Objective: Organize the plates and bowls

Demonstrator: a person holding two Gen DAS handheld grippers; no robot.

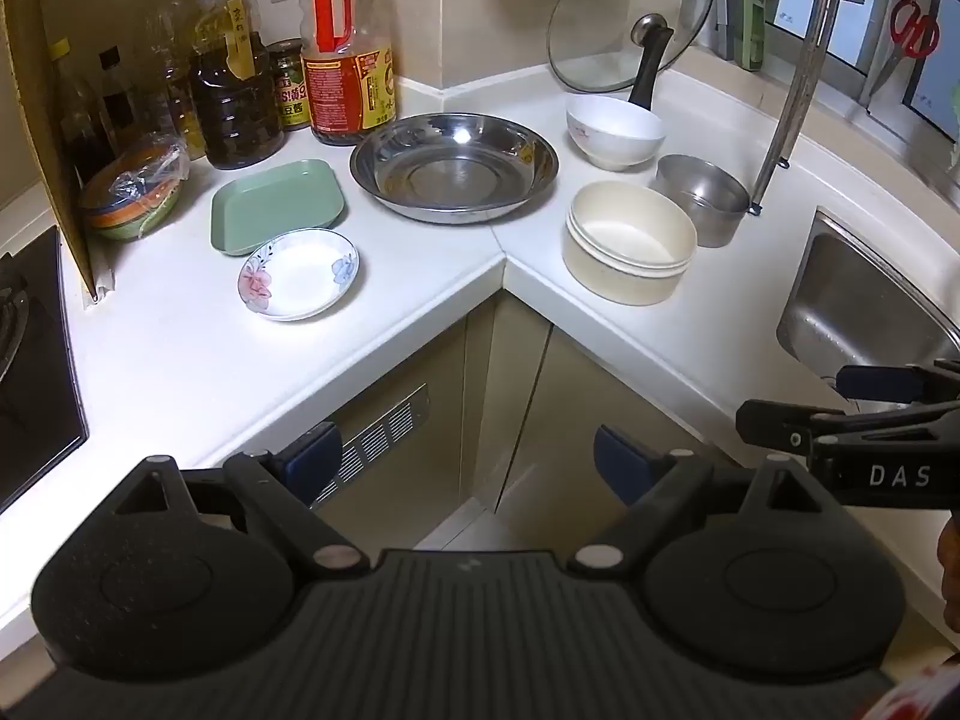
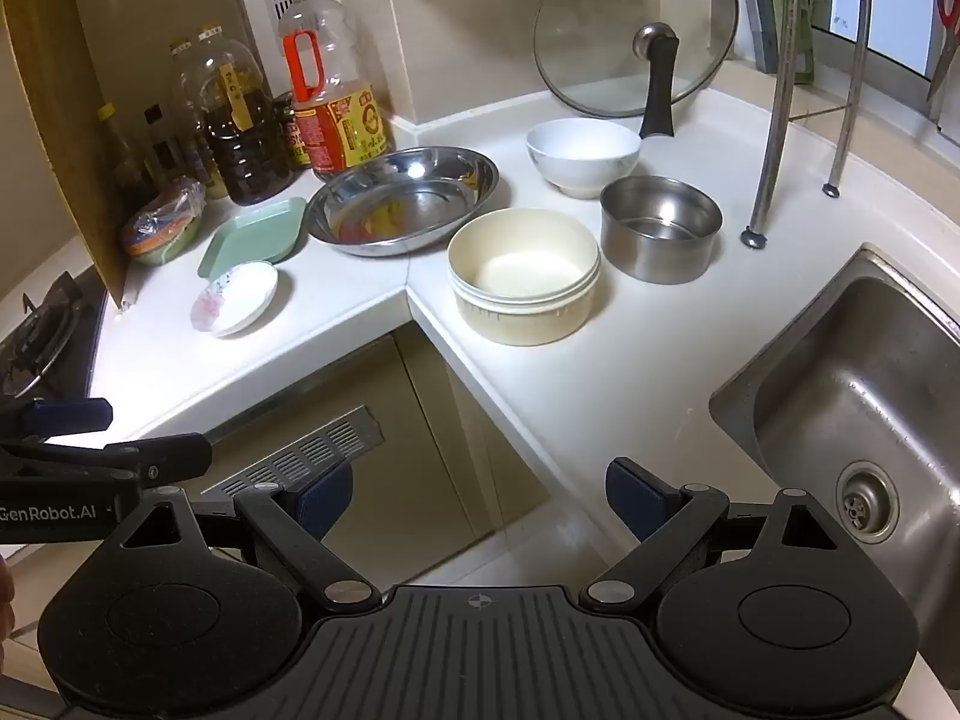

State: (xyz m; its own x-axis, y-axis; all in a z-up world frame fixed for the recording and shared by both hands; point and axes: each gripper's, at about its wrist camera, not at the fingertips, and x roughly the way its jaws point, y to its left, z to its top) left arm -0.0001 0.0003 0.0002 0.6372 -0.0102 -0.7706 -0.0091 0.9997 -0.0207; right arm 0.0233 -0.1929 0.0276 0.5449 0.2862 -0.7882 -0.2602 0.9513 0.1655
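Ahead of both grippers, cream bowl (image 2: 523,276) on counter, left gripper (image 1: 468,462) released, right gripper (image 2: 480,495) released, both well short

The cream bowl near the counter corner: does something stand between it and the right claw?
Nothing visible does. The right claw is open and hangs off the counter's edge; only bare white counter lies between it and the cream bowl. The steel pot and white bowl stand behind it.

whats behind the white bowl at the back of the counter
A glass pot lid leans against the wall behind the white bowl, its black handle reaching down beside the bowl. The counter strip directly behind the bowl is hidden.
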